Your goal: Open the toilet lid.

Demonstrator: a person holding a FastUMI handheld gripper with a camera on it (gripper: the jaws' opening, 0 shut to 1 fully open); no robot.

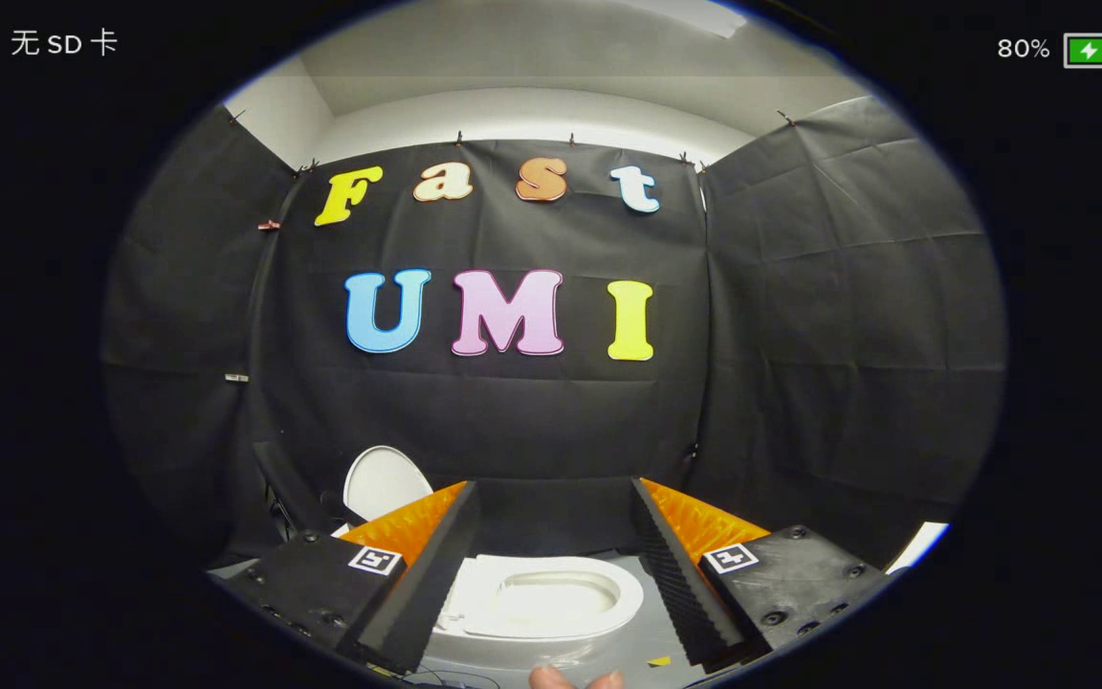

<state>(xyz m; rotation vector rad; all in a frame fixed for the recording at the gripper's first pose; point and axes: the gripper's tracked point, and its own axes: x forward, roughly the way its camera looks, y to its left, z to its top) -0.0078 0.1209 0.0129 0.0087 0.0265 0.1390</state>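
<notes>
The toilet (537, 603) sits low between the two fingers of the gripper (551, 574) and a little beyond their tips. It is a small white model with a smooth, glossy, plastic-looking surface. Its oval seat ring lies flat and its bowl opening is exposed, a pale hollow with rounded edges. A white oval lid (385, 481) stands upright to the left, beyond the left finger and against the black cloth wall (513, 421); whether it is joined to the toilet cannot be told, as the left finger hides the space between them.

The jaws are spread wide, with the whole toilet seat showing in the gap between them. They hold nothing and touch nothing. Each finger has a ridged, sawtooth inner face, a ribbed outer side and a blocky matte base fixed with small screws, and each base carries a square printed marker.

The toilet rests on a smooth grey desk (628, 660). A tiny yellow scrap (658, 661) lies on the desk near the right finger. Two fingertips of a hand (575, 679) show just below the toilet. The wall is creased, matte black fabric pinned along its top edge with small clips, and above it runs a pale ceiling.
</notes>
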